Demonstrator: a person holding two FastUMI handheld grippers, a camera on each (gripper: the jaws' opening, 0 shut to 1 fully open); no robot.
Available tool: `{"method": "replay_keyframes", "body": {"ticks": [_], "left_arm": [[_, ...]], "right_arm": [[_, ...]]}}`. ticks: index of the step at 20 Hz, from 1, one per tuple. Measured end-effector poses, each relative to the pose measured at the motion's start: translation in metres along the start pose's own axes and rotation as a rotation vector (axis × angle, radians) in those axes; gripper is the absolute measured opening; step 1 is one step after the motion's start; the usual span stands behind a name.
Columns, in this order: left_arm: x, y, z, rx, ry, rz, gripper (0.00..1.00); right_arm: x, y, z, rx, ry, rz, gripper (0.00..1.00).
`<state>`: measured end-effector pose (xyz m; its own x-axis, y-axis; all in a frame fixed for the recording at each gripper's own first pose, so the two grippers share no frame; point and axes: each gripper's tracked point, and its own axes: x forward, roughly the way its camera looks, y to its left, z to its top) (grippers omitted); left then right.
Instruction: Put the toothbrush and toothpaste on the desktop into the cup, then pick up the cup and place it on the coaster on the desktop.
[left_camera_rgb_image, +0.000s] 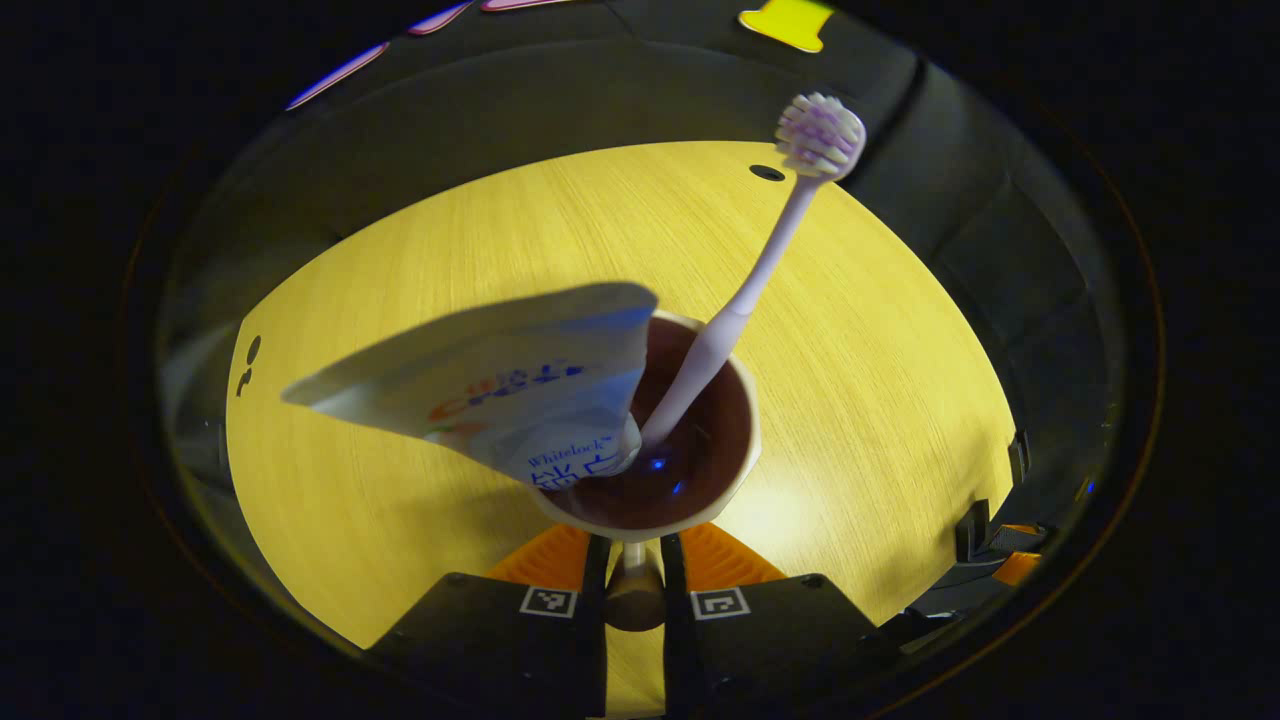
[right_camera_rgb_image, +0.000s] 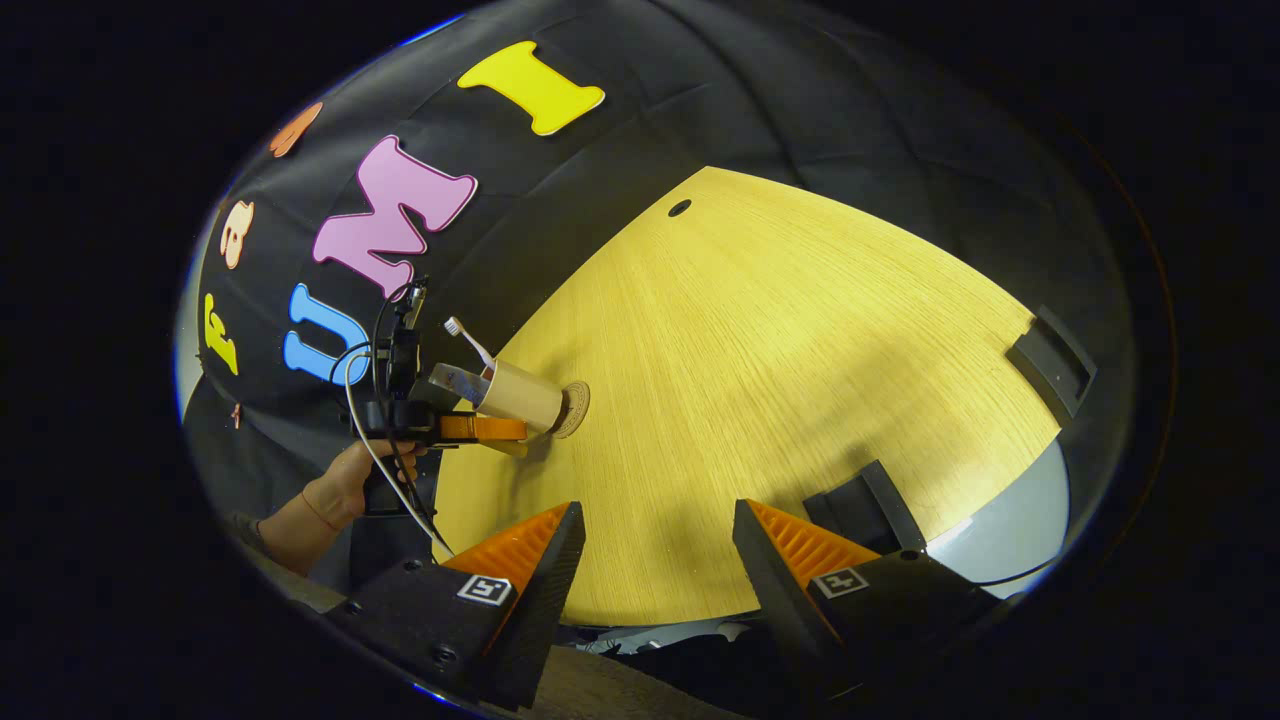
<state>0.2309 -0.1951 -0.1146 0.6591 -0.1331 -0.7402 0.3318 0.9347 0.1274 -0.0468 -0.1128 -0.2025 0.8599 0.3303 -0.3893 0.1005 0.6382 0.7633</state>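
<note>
Two grippers in play. Largest first: desk (right_camera_rgb_image: 800, 380), wood-grain, spreading ahead of both sets of jaws.

Cup (left_camera_rgb_image: 700, 470): just ahead of the left gripper (left_camera_rgb_image: 633, 585), rim toward the camera. The jaws stand nearly closed, a narrow slot between them, and a small handle-like part of the cup sits in that slot. Judged: held by this part, both fingers pressing. In the right gripper view the cup (right_camera_rgb_image: 520, 395) is in the far gripper, held by a hand (right_camera_rgb_image: 345, 490), its base at or just over the coaster (right_camera_rgb_image: 573, 408); contact cannot be told at this size.

Toothpaste (left_camera_rgb_image: 500, 390): in the cup, cap end down, the wide flat end jutting well out over the rim to the left of the jaws.

Toothbrush (left_camera_rgb_image: 745, 300): also in the cup, leaning up and right, head far beyond the rim.

Coaster: small round disc, well ahead and left of the right gripper (right_camera_rgb_image: 660, 560), whose jaws are wide apart with nothing between them.

Status (judged): loading done, placing step in hand.

Risks:
- Narrow hold near the rim; cup may pivot in the jaws and land tilted.
- Toothpaste overhang shifts weight to one side; a tilt or bump could tip it out, or tip the cup on release.
- Off-centre base would rock on the coaster's edge.
</note>
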Motion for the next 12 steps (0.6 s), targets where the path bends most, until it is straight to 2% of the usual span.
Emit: {"method": "replay_keyframes", "body": {"ticks": [1,2,3,4,5,6,7,8,12], "left_arm": [[0.001,-0.003,0.001,0.007,0.002,-0.001,0.27],[0.004,-0.004,0.001,0.014,0.004,-0.001,0.22],[0.006,-0.007,0.002,0.019,0.005,-0.002,0.27],[0.007,-0.010,0.001,0.023,0.009,-0.003,0.22],[0.009,-0.012,0.002,0.026,0.011,-0.003,0.27],[0.010,-0.013,0.001,0.029,0.013,-0.003,0.27],[0.011,-0.014,0.001,0.030,0.015,-0.002,0.22],[0.012,-0.015,0.001,0.031,0.017,0.000,0.27],[0.012,-0.018,0.000,0.034,0.020,0.017,0.27]], "right_arm": [[0.000,-0.002,0.001,0.004,-0.002,-0.002,0.92],[-0.002,-0.004,0.000,0.009,-0.004,-0.005,0.92],[-0.003,-0.006,0.001,0.014,-0.006,-0.007,0.92],[-0.005,-0.008,0.002,0.018,-0.008,-0.010,0.92],[-0.005,-0.009,0.002,0.022,-0.009,-0.012,0.92],[-0.007,-0.011,0.001,0.025,-0.009,-0.014,0.92],[-0.007,-0.011,0.002,0.028,-0.010,-0.015,0.92],[-0.008,-0.012,0.001,0.030,-0.010,-0.016,0.92],[-0.011,-0.016,0.000,0.035,-0.008,-0.016,0.92]]}}
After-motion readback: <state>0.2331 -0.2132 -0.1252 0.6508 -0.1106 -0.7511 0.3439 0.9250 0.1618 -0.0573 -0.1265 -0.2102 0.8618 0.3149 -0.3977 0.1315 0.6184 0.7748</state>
